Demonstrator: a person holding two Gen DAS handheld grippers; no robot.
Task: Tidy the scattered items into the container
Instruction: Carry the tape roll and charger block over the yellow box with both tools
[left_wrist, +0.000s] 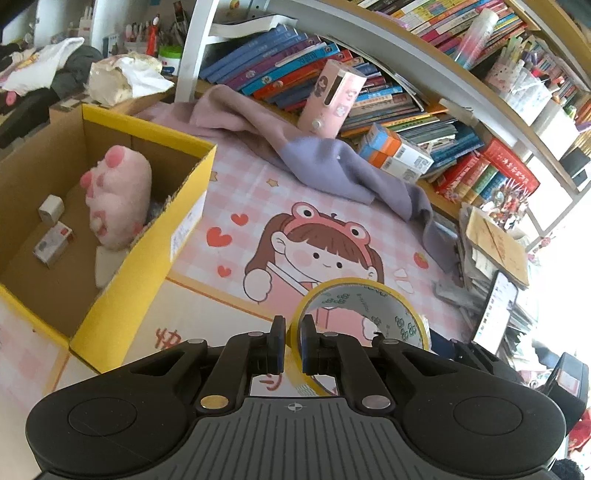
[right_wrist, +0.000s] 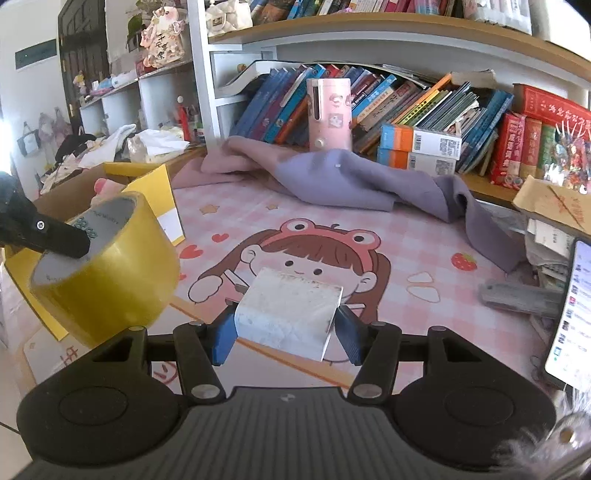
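Note:
My left gripper (left_wrist: 293, 341) is shut on the wall of a yellow tape roll (left_wrist: 360, 314), held above the pink cartoon mat (left_wrist: 258, 184). The roll also shows in the right wrist view (right_wrist: 107, 273), with one left finger inside it. My right gripper (right_wrist: 286, 328) is shut on a white worn block (right_wrist: 290, 314), above the mat (right_wrist: 369, 229). The yellow cardboard box (left_wrist: 147, 243) stands to the left and holds a pink plush paw (left_wrist: 118, 195) and two small boxes (left_wrist: 53, 229).
A purple-pink cloth (left_wrist: 332, 162) lies at the back of the mat by a pink canister (left_wrist: 332, 99). Orange-and-white cartons (left_wrist: 399, 153) and rows of books line the shelf behind. A lit phone (left_wrist: 495, 314) and paper stacks sit at the right.

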